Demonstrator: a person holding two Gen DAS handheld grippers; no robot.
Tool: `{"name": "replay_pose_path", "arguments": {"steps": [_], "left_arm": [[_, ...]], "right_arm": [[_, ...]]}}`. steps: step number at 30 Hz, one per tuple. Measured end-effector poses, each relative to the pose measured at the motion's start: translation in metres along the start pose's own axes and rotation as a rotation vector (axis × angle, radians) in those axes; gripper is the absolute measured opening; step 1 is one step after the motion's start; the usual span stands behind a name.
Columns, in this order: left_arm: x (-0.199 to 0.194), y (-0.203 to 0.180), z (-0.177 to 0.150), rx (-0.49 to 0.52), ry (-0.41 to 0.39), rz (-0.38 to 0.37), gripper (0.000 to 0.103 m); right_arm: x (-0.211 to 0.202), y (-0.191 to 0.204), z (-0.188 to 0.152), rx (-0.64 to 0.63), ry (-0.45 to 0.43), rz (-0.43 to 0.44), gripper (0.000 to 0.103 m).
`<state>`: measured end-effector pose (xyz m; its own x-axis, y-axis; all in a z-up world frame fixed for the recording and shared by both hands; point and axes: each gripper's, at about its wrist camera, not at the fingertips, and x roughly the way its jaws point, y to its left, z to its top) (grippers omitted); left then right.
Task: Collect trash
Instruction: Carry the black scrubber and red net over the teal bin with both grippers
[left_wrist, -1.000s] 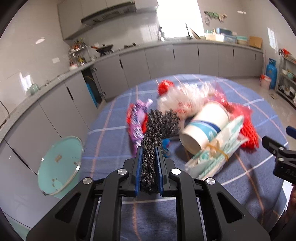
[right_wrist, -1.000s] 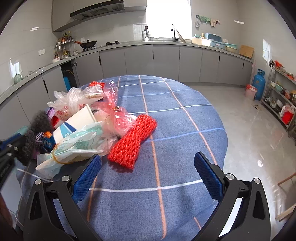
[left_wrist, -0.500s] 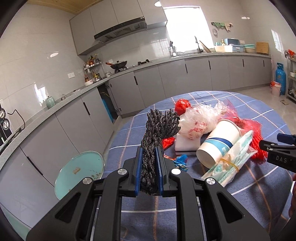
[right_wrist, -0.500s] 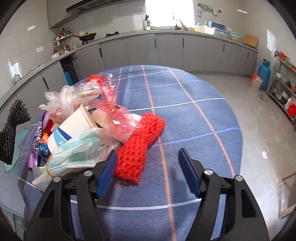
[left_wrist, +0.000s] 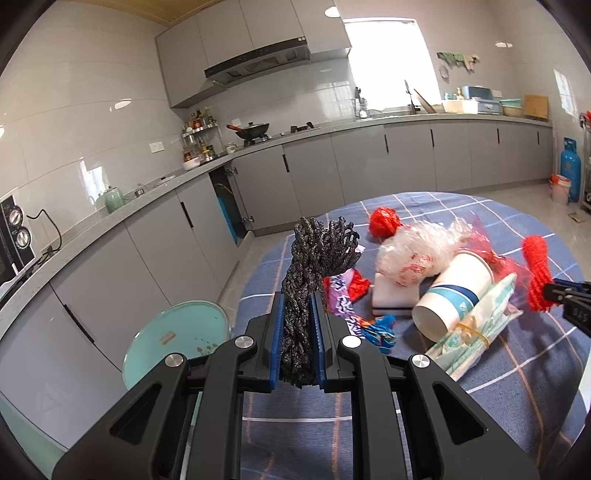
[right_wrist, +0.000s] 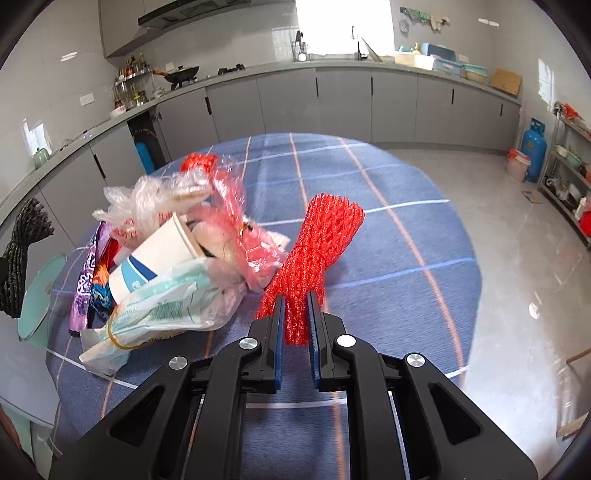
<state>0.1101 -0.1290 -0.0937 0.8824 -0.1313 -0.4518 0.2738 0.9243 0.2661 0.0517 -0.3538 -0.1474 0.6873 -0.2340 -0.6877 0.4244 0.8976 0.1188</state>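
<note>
Two foam nets, one black (left_wrist: 314, 254) and one red (right_wrist: 317, 247), one paper cup (left_wrist: 452, 291), one teal bin (left_wrist: 177, 338).

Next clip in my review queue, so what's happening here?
A person with two handheld grippers is clearing trash off a blue checked tablecloth. The left gripper is shut on a black foam net sleeve, the right gripper on a red foam net sleeve. A paper cup and plastic bags remain piled there.

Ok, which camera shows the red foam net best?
The right wrist view: the red foam net fills the centre, pinched at its lower end by the right gripper, mesh fanning out above. The left wrist view catches only a small part at the right edge.
</note>
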Motion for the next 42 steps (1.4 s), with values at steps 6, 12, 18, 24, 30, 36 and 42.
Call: {"name": "replay_pose_path", "arguments": {"steps": [6, 12, 18, 24, 30, 36, 42], "left_arm": [[-0.008, 0.018, 0.004, -0.024, 0.002, 0.039, 0.015], [-0.013, 0.035, 0.005, -0.056, 0.002, 0.068, 0.015], [-0.013, 0.055, 0.004, -0.086, 0.011, 0.111, 0.015], [-0.007, 0.075, 0.001, -0.114, 0.030, 0.160, 0.015], [0.001, 0.098, -0.002, -0.144, 0.054, 0.214, 0.015], [0.007, 0.123, -0.007, -0.174, 0.079, 0.267, 0.015], [0.012, 0.146, -0.012, -0.202, 0.099, 0.312, 0.015]], "right_arm": [[-0.030, 0.008, 0.011, -0.030, -0.079, -0.008, 0.012], [-0.055, 0.033, 0.019, -0.086, -0.132, 0.027, 0.012], [-0.060, 0.060, 0.025, -0.138, -0.144, 0.077, 0.012], [-0.056, 0.087, 0.025, -0.186, -0.145, 0.131, 0.012], [-0.050, 0.112, 0.026, -0.232, -0.132, 0.186, 0.012], [-0.046, 0.138, 0.027, -0.272, -0.129, 0.232, 0.012], [-0.044, 0.162, 0.029, -0.310, -0.126, 0.281, 0.012]]}}
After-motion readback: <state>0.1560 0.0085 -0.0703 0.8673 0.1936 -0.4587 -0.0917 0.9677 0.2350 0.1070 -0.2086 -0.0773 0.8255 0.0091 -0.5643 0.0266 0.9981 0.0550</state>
